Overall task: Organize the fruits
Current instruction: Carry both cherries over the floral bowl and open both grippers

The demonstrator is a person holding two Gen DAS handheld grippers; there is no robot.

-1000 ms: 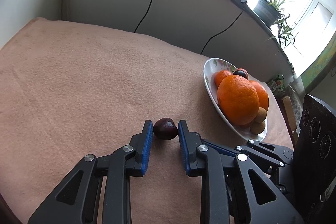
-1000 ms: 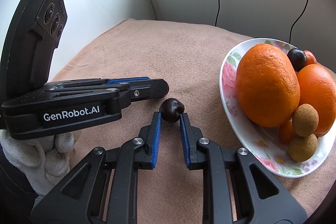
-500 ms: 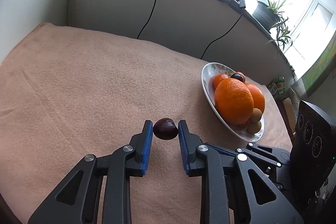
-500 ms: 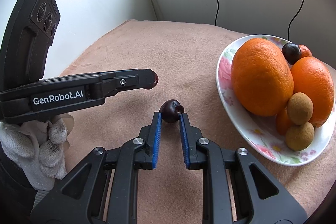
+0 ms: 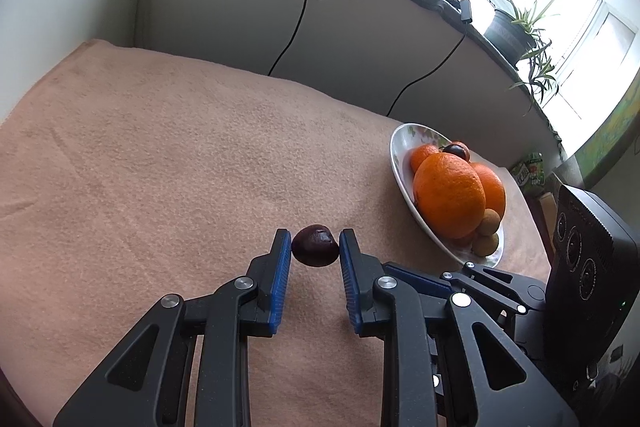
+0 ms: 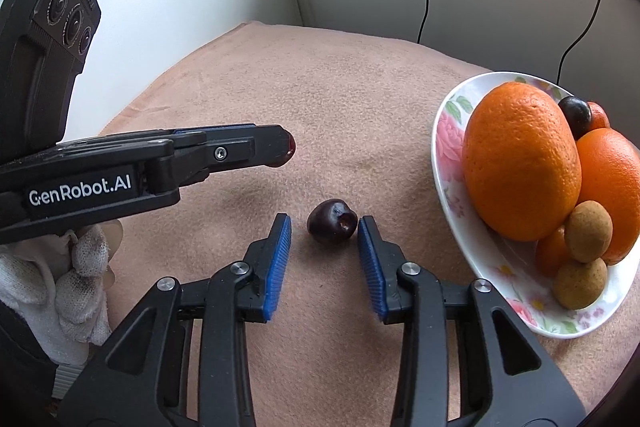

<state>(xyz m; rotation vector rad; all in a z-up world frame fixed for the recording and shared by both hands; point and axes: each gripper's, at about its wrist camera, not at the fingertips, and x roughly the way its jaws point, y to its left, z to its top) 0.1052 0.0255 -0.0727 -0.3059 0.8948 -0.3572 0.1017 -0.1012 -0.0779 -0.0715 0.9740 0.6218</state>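
**A:** What has changed for the right hand-held gripper [image 6: 325, 223]?

**B:** Half a second ago its blue pads pinched the dark cherry [image 6: 332, 221]. Now the fingers stand spread, with a gap on each side of the fruit. The cherry lies on the cloth-covered surface [image 5: 160, 167] between the two tips, touching neither, its stem pit turned towards the camera.

**A:** And the left hand-held gripper [image 5: 314, 235]?

**B:** It stays clamped on a second cherry [image 5: 315, 251], both pads pressed against it, as in the earlier frames. From the right wrist, only a sliver of red shows past its tip. A white-gloved hand [image 6: 80, 267] holds it.

**A:** Has it moved?

**B:** Yes. A second ago its tip sat just beside the right one's cherry. Now it is farther off and above the cloth, with a soft shadow under it. In its own view the plate [image 5: 400, 155] has shrunk too.

**A:** What is on the plate?

**B:** It is a flowered plate, to the right of both tools. It carries a large orange [image 6: 520, 163] in front, more orange fruit behind and beneath, two small brown round fruits [image 6: 588, 231] near the rim, and a dark round fruit [image 6: 575, 115] at the back. That pile looks unchanged.
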